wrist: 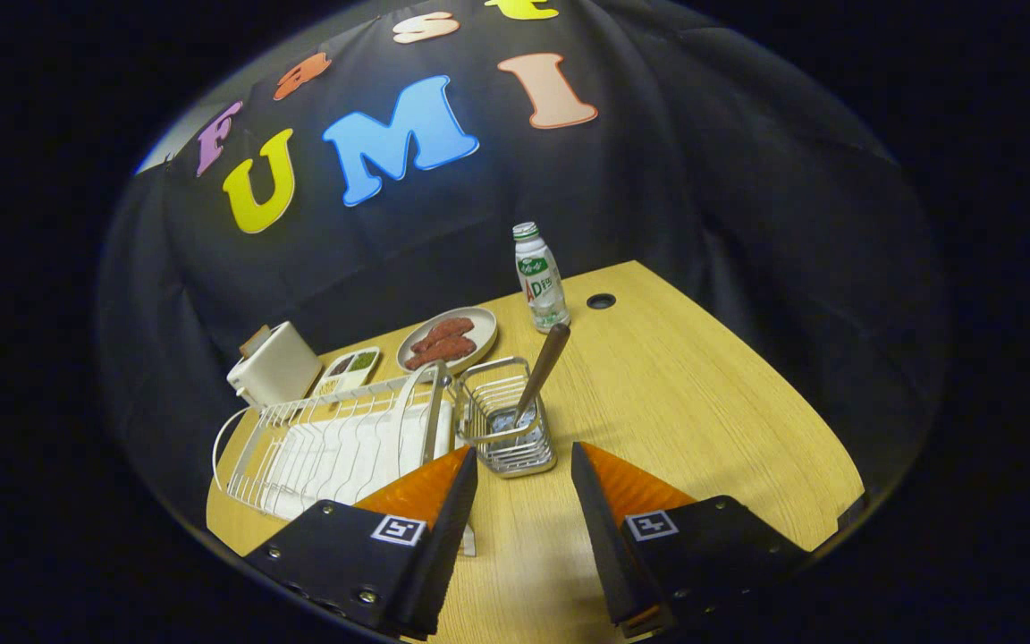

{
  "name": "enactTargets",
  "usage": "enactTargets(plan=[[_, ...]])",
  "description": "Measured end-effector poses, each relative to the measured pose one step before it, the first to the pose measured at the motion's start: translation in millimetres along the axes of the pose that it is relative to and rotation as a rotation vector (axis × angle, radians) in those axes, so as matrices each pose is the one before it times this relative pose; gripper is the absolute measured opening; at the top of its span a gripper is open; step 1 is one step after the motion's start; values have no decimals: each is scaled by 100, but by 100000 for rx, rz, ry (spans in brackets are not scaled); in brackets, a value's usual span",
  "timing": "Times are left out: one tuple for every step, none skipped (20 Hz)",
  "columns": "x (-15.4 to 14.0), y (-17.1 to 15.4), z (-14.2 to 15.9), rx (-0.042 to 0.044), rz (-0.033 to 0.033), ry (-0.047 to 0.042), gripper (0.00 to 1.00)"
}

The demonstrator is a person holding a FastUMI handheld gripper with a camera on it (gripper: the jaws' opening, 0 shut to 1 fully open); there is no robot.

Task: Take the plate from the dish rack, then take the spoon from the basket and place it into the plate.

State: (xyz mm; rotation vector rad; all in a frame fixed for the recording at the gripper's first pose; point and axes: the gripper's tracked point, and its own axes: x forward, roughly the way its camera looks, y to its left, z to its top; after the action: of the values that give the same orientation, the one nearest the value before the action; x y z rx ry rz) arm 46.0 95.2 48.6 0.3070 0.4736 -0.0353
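Observation:
A white wire dish rack [318, 447] stands on the wooden table, ahead of my left finger. A pale plate [434, 413] stands on edge at the rack's right end. Right beside it is a small wire basket [490, 404] holding a spoon [544, 362] whose brown handle leans up and to the right. My gripper [524, 450] is open and holds nothing. The basket sits just ahead of the gap between the fingers, and the left fingertip [466, 470] is close to the rack's near right corner.
Behind the rack are a white toaster [275, 365], a small divided tray [347, 368] and a round plate of sausages [448, 340]. A plastic bottle [541, 279] stands behind the basket, near a cable hole [601, 301]. Bare tabletop [703, 402] stretches to the right.

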Motion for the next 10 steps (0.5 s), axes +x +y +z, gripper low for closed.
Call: enactTargets(plan=[[834,-258,588,1765,-1023,-1092,67],[783,-301,428,2051,-879,-749,67],[813,-316,376,1936,-914,-389,67],[886,-333,311,2101,-727,-466,67],[836,-135,162,1577,-411,-120,67],[708,48,98,1828,1074,466,65],[679,-115,123,1128,-309,343,56],[792,-268,267,1195,4,-67,54],[502,119,145,1285,650,-117,54],[600,-46,-156,732,-84,482,54]])
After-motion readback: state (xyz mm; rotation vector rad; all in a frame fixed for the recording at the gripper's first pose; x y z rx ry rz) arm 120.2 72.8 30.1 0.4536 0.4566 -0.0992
